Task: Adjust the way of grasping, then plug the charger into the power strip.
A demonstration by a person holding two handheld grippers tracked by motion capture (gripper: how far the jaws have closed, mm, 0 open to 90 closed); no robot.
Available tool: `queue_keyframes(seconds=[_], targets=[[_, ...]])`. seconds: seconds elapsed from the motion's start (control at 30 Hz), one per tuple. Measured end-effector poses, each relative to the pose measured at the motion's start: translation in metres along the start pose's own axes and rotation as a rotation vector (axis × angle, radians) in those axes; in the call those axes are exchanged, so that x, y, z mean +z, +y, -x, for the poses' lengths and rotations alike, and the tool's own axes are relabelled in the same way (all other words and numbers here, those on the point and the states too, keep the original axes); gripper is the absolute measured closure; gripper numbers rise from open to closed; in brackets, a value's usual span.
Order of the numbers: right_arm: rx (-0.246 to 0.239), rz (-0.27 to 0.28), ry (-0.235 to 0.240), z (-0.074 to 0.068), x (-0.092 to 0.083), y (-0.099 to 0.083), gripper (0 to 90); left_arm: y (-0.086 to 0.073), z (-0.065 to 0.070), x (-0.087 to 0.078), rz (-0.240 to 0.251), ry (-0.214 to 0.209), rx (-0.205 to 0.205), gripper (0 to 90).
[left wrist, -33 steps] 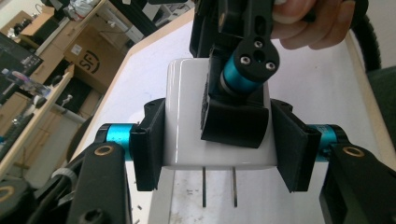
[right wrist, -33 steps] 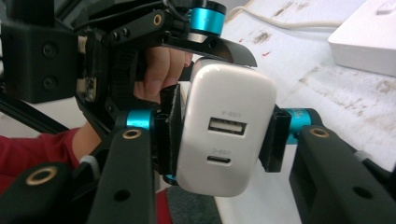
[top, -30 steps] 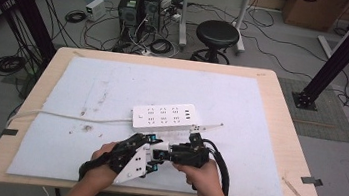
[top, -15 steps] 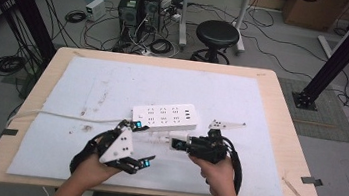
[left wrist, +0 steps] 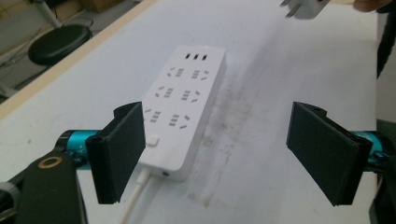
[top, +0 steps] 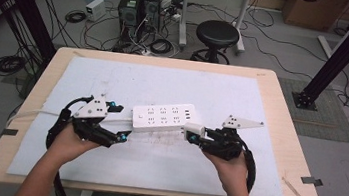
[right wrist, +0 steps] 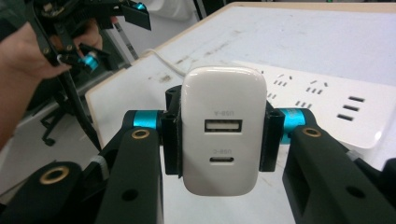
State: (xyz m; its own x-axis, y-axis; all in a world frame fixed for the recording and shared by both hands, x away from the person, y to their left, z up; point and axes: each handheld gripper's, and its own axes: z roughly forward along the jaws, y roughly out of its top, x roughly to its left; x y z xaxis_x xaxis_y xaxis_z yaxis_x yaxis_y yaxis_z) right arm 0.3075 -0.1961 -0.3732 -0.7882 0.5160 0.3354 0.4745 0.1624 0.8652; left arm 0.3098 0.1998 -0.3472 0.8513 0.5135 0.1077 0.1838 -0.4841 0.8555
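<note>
**Charger block clamped in my right gripper, power strip between the hands**

Charger block (right wrist: 219, 133), white with two USB ports facing me, sits pinched between my right gripper's (top: 197, 133) jaws, lifted just beside the power strip's (top: 164, 118) right end. My left gripper (top: 115, 121) has just been opening; its jaws stand wide with nothing between them, near the strip's cord (left wrist: 134, 196) end. White mat (top: 164, 84) covers the table (top: 280, 121).

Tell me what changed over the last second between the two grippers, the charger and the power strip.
The left gripper let go: its jaws have just been opening, now wide with nothing between them, and it drew away to the left. The right gripper carried the white charger off to the right, jaws shut on it. One second ago both grippers met at the table's near edge. The power strip and its cable stayed put on the white mat.
</note>
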Motion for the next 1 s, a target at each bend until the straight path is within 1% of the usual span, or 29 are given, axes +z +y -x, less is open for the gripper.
queue_keyframes(seconds=[0.13,0.23,0.27,0.3,0.37,0.4,0.43,0.47,0.5,0.53,0.6,0.63,0.67,0.7,0.73,0.77,0.8,0.83,0.87,0.9,0.93,0.97,1.0], targets=[[-0.028,-0.021,-0.042,0.001,-0.003,-0.002,63.1,-0.001,-0.007,-0.002,-0.025,0.003,-0.002,19.0],[-0.075,-0.026,-0.057,0.001,-0.004,-0.003,63.1,-0.001,-0.009,-0.002,-0.020,0.008,-0.006,19.0],[-0.087,-0.032,-0.057,0.001,-0.004,-0.002,63.1,-0.001,-0.009,-0.002,-0.022,0.009,-0.005,19.0],[-0.087,-0.032,-0.057,0.001,-0.004,-0.002,63.1,-0.001,-0.009,-0.002,-0.022,0.009,-0.005,19.0],[-0.140,-0.024,-0.062,0.001,-0.001,0.002,63.0,-0.002,-0.010,0.000,-0.027,0.016,-0.007,19.0],[-0.166,-0.018,-0.064,0.001,0.001,0.003,63.0,-0.003,-0.011,0.000,-0.032,0.015,-0.001,19.0],[-0.194,-0.016,-0.071,0.000,0.003,0.005,63.0,-0.004,-0.011,0.000,-0.032,0.015,-0.006,19.0],[-0.210,-0.014,-0.076,-0.001,0.005,0.006,63.0,-0.005,-0.011,0.000,-0.033,0.013,-0.006,19.0],[-0.240,-0.013,-0.085,-0.001,0.008,0.008,63.0,-0.006,-0.011,0.000,-0.031,0.014,-0.010,19.0],[-0.284,-0.015,-0.100,-0.002,0.012,0.010,63.0,-0.006,-0.012,0.000,-0.034,0.015,-0.009,19.0],[-0.341,-0.028,-0.122,-0.004,0.017,0.014,63.0,-0.009,-0.013,-0.001,-0.034,0.017,-0.011,19.0],[-0.341,-0.028,-0.122,-0.004,0.017,0.014,63.0,-0.009,-0.013,-0.001,-0.034,0.017,-0.011,19.0],[-0.429,-0.084,-0.192,-0.006,0.027,0.023,63.0,-0.011,-0.015,-0.003,-0.036,0.022,-0.007,19.0],[-0.440,-0.098,-0.204,-0.006,0.029,0.026,63.0,-0.012,-0.015,-0.004,-0.035,0.020,-0.010,19.0],[-0.440,-0.098,-0.204,-0.006,0.029,0.026,63.0,-0.012,-0.015,-0.004,-0.035,0.020,-0.010,19.0],[-0.451,-0.123,-0.223,-0.004,0.032,0.032,63.0,-0.013,-0.016,-0.005,-0.036,0.021,-0.006,19.0],[-0.451,-0.123,-0.223,-0.004,0.032,0.032,63.0,-0.013,-0.016,-0.006,-0.037,0.019,-0.006,19.0],[-0.478,-0.163,-0.249,-0.001,0.035,0.038,63.0,-0.015,-0.017,-0.006,-0.037,0.016,-0.006,19.0],[-0.478,-0.163,-0.249,-0.001,0.035,0.038,63.0,-0.015,-0.017,-0.006,-0.037,0.016,-0.006,19.0],[-0.511,-0.208,-0.255,0.003,0.038,0.045,63.0,-0.016,-0.018,-0.006,-0.047,0.012,-0.005,19.0],[-0.521,-0.229,-0.259,0.004,0.039,0.047,63.0,-0.016,-0.018,-0.006,-0.047,0.012,-0.005,19.0],[-0.521,-0.229,-0.259,0.004,0.039,0.047,63.0,-0.017,-0.019,-0.005,-0.056,0.004,-0.005,19.0],[-0.540,-0.262,-0.265,0.006,0.042,0.051,63.0,-0.017,-0.019,-0.005,-0.067,-0.001,0.000,19.0]])
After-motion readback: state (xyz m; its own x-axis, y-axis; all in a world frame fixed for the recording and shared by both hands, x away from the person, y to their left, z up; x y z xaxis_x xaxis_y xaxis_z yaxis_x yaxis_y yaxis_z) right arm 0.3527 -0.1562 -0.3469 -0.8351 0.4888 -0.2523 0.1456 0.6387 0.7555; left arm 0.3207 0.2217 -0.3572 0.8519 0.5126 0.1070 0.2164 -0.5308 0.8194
